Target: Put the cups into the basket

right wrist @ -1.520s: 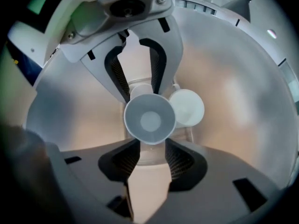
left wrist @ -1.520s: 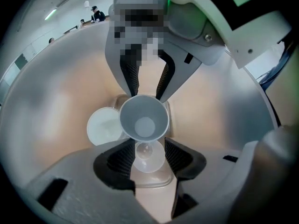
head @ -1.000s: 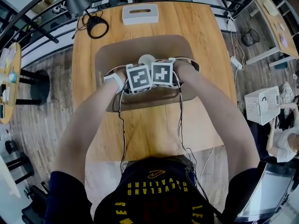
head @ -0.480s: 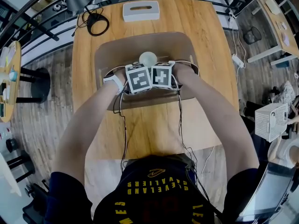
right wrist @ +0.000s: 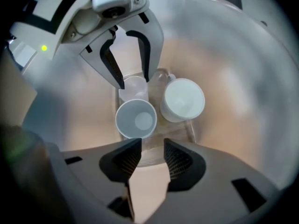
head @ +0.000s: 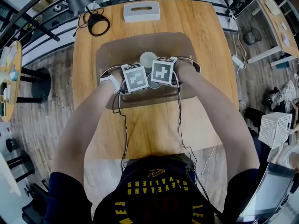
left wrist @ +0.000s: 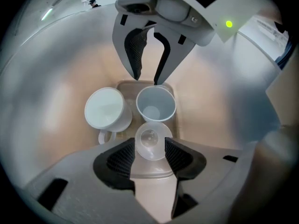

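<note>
Left gripper (left wrist: 149, 148) jaws pinch the clear plastic cup (left wrist: 150, 135), upright, over the shallow translucent basket (left wrist: 122, 84), at 6 o'clock of the pale blue cup (left wrist: 155, 105). White mug (left wrist: 106, 110) sits at 9. Right gripper (right wrist: 150, 150) jaws spread, empty. Release looks straight down.

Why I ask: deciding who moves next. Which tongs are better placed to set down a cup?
Left, I'd judge. The left tongs are shut on the clear cup, beside the pale cup and white mug; the right tongs stand open, with no cup between them.
</note>
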A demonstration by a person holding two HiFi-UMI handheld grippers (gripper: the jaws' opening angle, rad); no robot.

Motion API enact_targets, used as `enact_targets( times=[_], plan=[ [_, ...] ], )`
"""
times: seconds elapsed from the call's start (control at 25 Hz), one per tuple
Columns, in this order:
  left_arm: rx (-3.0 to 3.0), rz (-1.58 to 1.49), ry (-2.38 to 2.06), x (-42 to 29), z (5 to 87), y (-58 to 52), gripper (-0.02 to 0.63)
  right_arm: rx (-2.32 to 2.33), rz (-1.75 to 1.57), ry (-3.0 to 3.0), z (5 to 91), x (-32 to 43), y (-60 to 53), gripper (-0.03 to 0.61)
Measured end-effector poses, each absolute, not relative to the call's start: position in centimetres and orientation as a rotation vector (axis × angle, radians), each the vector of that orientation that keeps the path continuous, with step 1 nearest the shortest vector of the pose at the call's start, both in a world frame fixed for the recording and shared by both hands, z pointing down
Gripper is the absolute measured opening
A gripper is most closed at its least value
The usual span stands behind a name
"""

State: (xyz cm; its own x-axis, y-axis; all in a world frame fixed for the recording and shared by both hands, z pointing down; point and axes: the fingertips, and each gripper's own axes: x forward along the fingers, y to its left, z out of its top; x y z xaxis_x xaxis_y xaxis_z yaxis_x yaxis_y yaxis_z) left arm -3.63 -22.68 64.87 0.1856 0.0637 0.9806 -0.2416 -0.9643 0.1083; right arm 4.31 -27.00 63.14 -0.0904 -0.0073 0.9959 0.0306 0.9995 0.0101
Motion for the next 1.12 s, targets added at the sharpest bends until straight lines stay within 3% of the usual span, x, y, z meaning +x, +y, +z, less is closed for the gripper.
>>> enact_targets(
  times=[0.36,0.8,1.12],
  plan=[
    [2.269,1.762,-0.269,-3.4,63.5,-23.6,0.204,0.136,0.041,-1.776,59.2,3.5,-28.9,0.148],
    [2.608,1.39,-0.68,-3.0,52.8,-28.3,0.204,0.301,0.046,-2.046,51.5,1.7,-29.4,0.137],
    [2.7,0.996,-0.944,-4.1,44.8,-27.2,0.187,0.442,0.043,-2.295,44.0,0.6,-28.5,0.088]
  ],
)
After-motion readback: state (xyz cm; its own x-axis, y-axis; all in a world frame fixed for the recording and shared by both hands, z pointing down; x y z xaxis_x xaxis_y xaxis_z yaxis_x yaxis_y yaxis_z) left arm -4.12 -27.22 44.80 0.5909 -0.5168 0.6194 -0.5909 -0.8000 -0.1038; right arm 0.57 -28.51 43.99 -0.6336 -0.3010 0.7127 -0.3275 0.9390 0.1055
